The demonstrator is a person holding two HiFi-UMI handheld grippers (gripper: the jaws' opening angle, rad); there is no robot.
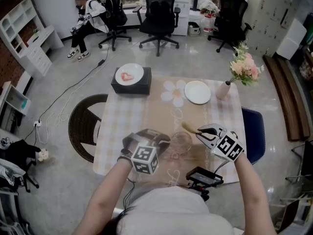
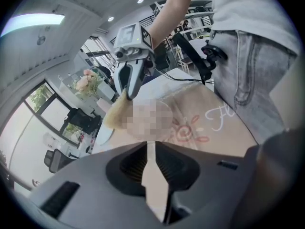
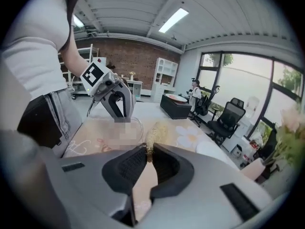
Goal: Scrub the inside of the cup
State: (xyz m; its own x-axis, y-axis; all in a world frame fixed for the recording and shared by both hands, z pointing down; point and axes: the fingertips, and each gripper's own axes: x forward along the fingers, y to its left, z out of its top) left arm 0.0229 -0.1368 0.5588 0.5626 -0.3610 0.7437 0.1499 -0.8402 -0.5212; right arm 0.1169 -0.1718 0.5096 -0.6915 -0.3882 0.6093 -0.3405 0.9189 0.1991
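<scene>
At the near edge of the table [image 1: 146, 112], by your waist, lies a black clamp-like device [image 1: 203, 176]. Just beyond it, your left gripper [image 1: 165, 142] is clamped on the near wall of the clear glass cup [image 1: 181, 143]. The cup stands upright on the checked cloth at the near middle of the table. Seen from your right gripper's camera, the left jaws come down over the cup's rim.

Your right gripper [image 1: 199, 130] is clenched on the straw-coloured brush [image 1: 188, 127], whose bristles stick out past the jaw tips. The brush head sits outside the cup, just beside its far right rim. A mosaic patch covers the cup in both gripper views, so what it holds cannot be told there.

Farther along the cloth lies a white plate [image 1: 197, 92]. Right of it a pale vase [image 1: 223, 89] holds pink and cream flowers [image 1: 246, 67]. At the far left corner a black box [image 1: 131, 87] carries a second plate [image 1: 137, 71] with something pinkish-red [image 1: 127, 76] on it. Beyond the table stand black office chairs [image 1: 159, 13], and a person [image 1: 85, 13] sits in one at far left.
</scene>
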